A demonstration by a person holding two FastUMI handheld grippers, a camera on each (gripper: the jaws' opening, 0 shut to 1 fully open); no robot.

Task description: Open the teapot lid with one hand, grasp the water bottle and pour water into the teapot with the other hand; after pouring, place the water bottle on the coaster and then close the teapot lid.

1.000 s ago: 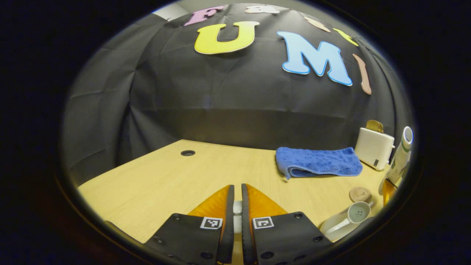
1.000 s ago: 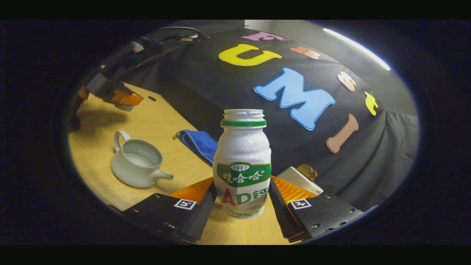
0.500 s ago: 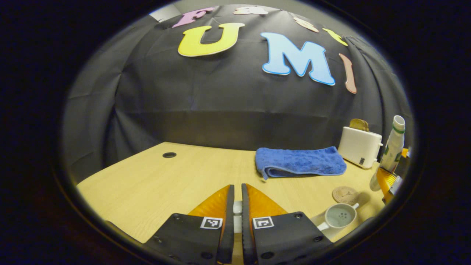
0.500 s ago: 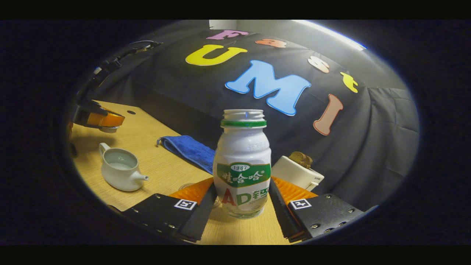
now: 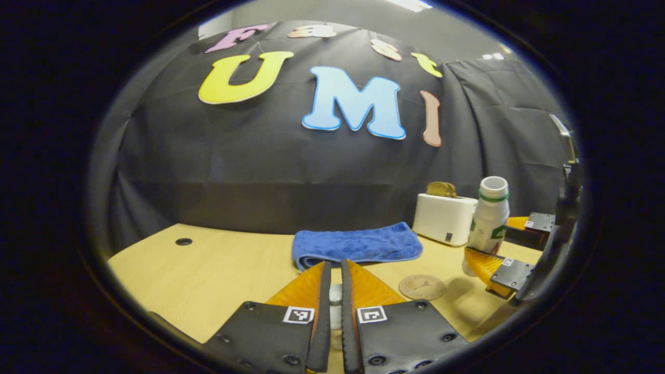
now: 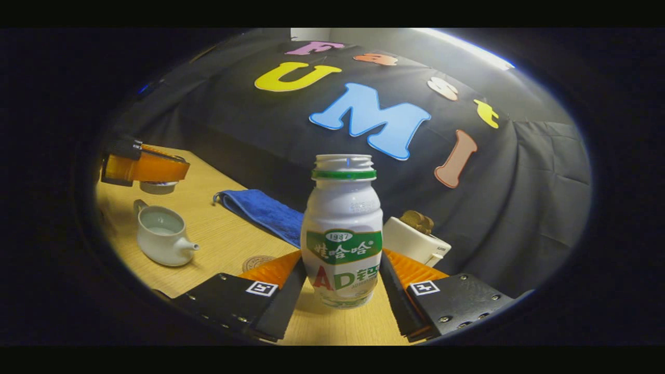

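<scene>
We judge the task to be past its pouring: the small white ceramic teapot (image 6: 162, 237) stands open on the pale wooden table (image 6: 218, 234), and a pale liquid lies in its bowl. The left gripper (image 5: 332, 291) is clamped on the small white teapot lid (image 5: 335, 294), which we glimpse between its closed fingers; in the right gripper view the same gripper hangs just above and behind the pot.

The right gripper (image 6: 340, 283) is closed on the uncapped white plastic bottle with a green neck ring (image 6: 343, 228), held upright (how much is left in it we cannot tell, as its wall is opaque).

The round brown coaster (image 5: 422, 286) lies bare, near the folded blue towel (image 5: 358, 245), with the bottle close beside it but not on it. Left to do: set the bottle on the coaster and put the lid back.
</scene>
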